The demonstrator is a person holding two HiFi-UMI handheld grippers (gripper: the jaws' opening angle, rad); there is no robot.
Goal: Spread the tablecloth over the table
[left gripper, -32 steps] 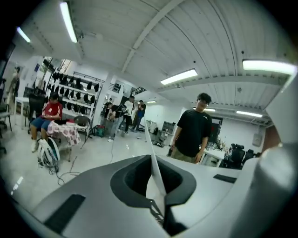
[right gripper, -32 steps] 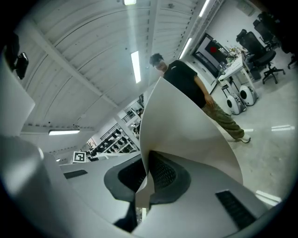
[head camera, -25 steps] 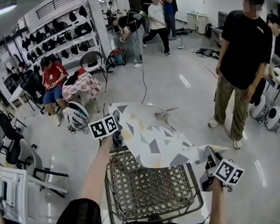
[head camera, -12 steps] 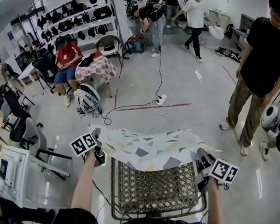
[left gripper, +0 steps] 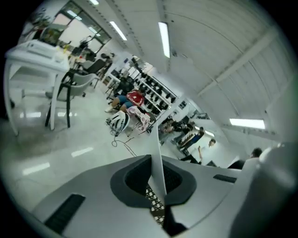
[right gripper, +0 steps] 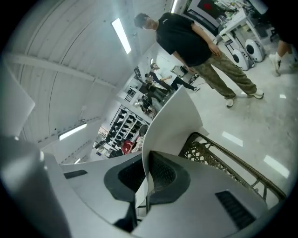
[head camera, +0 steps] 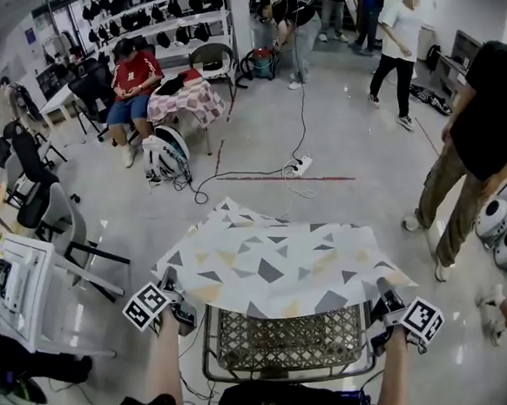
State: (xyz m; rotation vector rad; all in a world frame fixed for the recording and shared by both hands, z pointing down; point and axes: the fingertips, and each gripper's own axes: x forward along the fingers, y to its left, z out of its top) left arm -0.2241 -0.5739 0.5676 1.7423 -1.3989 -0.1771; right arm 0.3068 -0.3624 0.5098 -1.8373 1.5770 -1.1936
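A white tablecloth [head camera: 276, 261] with grey and yellow triangles lies stretched flat over the far part of a wicker-topped metal table [head camera: 286, 341]. My left gripper [head camera: 181, 309] is shut on the cloth's near left corner, beside the table's left edge. The right gripper [head camera: 382, 299] is shut on the near right corner at the table's right edge. In the left gripper view the cloth's edge [left gripper: 158, 167] stands pinched between the dark pads. The right gripper view shows the cloth [right gripper: 170, 123] curving up out of the closed jaws, with the table's rim [right gripper: 233, 160] beside them.
A person in black top and khaki trousers [head camera: 481, 149] stands close at the right, near round white devices [head camera: 500, 230]. A white chair and desk [head camera: 33, 284] stand at the left. A cable and power strip [head camera: 301, 165] lie on the floor beyond the table. Further people are at the back.
Both grippers came down and toward me with the cloth. The left one swung out to the left. The cloth went from hanging crumpled in the air to flat over the table.
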